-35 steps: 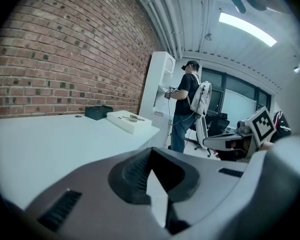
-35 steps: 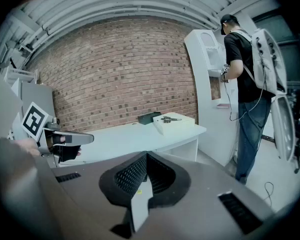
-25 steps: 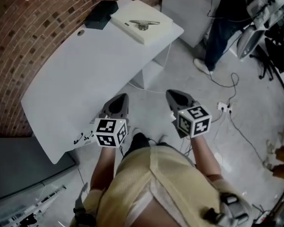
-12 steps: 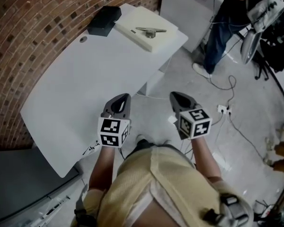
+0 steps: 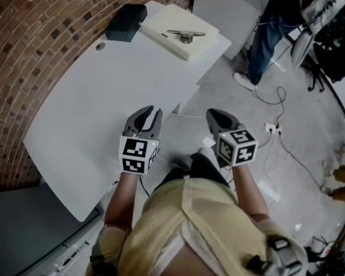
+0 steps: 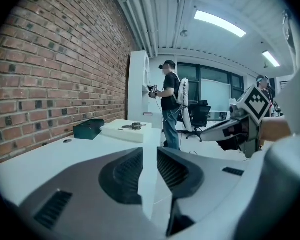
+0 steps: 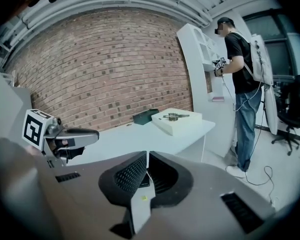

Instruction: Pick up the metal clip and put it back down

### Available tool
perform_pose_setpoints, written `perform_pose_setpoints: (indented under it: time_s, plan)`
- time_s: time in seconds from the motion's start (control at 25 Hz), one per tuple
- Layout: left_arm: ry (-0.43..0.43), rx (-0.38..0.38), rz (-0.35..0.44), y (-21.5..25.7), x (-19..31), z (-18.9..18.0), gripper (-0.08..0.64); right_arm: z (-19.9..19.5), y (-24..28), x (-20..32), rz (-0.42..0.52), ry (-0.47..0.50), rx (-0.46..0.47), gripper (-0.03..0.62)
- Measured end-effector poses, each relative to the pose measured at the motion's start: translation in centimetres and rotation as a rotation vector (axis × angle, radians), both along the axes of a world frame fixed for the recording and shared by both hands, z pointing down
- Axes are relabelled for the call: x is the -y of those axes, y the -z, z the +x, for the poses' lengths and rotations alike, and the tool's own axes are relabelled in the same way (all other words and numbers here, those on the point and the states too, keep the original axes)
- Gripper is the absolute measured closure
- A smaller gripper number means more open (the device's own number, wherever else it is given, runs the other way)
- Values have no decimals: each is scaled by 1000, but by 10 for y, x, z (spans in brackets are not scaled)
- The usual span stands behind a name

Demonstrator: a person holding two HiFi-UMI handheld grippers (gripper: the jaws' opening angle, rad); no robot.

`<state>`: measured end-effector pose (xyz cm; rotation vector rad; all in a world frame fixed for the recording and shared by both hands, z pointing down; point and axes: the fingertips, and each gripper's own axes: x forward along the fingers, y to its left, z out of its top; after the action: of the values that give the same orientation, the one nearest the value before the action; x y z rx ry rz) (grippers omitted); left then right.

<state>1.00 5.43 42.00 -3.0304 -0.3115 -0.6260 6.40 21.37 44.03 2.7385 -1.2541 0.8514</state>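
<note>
Metal clip [image 5: 186,35] untouched; left tool [image 5: 150,112] jaws just opened, nothing btwn.

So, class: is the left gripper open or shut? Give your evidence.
Open. The left gripper shows a clear gap between its jaws, which have just been opening; nothing is between them.

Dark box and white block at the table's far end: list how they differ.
The dark box is small and near black; the white block is pale and broader. The white block carries the metal clip on top; nothing lies on the dark box. The dark box sits nearer the brick wall, the white block nearer the open corner of the table. Both rest side by side on the table.
</note>
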Motion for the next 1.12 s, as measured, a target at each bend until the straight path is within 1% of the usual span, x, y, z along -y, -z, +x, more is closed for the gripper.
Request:
perform_pose_setpoints:
  time_s: [0.2, 0.36, 0.48, 0.68, 0.8, 1.0, 1.12]
  plan:
    - [-21, -7, 71, 1, 6, 26, 466, 27, -3, 7, 6, 4, -1, 588]
    - [-43, -5, 157, 3, 7, 59, 451, 56, -7, 10, 11, 23, 5, 586]
    - [-50, -6, 210, 9, 4, 90, 445, 87, -12, 9, -2, 37, 15, 586]
    - [-63, 15, 258, 9, 2, 149, 436, 142, -15, 15, -4, 67, 24, 586]
    - [-72, 29, 291, 6, 0, 183, 434, 170, -24, 17, 2, 82, 48, 587]
    - [-97, 26, 336, 5, -7, 234, 433, 208, -35, 20, -22, 108, 75, 587]
    - [-114, 48, 392, -1, -6, 258, 434, 223, -40, 21, -31, 122, 91, 587]
